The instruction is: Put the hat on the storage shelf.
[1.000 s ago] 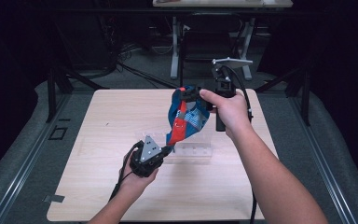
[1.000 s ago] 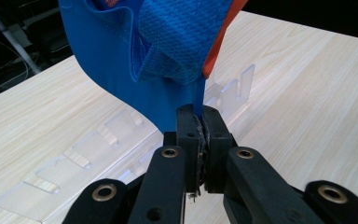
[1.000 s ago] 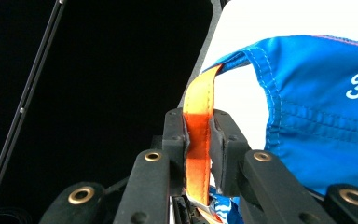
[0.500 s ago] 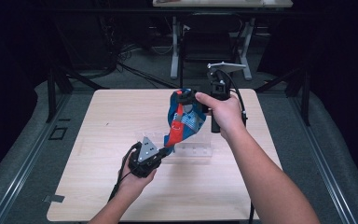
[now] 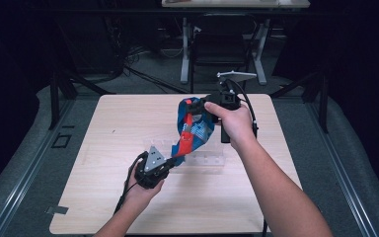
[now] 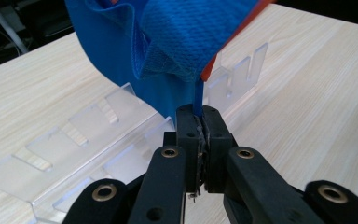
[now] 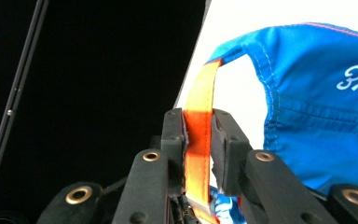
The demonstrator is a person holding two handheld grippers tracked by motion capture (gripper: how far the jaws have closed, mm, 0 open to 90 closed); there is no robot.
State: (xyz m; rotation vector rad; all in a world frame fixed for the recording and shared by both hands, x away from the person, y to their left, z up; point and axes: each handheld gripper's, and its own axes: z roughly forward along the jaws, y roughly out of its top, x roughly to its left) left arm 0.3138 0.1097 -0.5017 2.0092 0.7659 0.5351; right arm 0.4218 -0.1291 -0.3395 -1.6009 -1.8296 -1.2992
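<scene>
Two tongs hold one blue fabric bag with orange straps (image 5: pixel 193 129) above the pale wooden counter (image 5: pixel 103 128): left tongs (image 6: pixel 198 122) clamp its lower edge, right tongs (image 7: pixel 198 140) clamp an orange strap (image 7: pixel 201 112). Beneath lies a clear slotted acrylic rack (image 6: pixel 88 135).

**Blue garment stretched above the table**

A blue fabric garment (image 5: pixel 193 129) with orange-red trim and white lettering hung in the air, stretched slantwise between two held ends. Its upper end, an orange strap (image 7: pixel 200 135), was pinched high; its lower blue edge (image 6: pixel 198 95) was pinched low, over a clear slotted rack (image 5: pixel 205 160) on the wooden table (image 5: pixel 103 128).
</scene>
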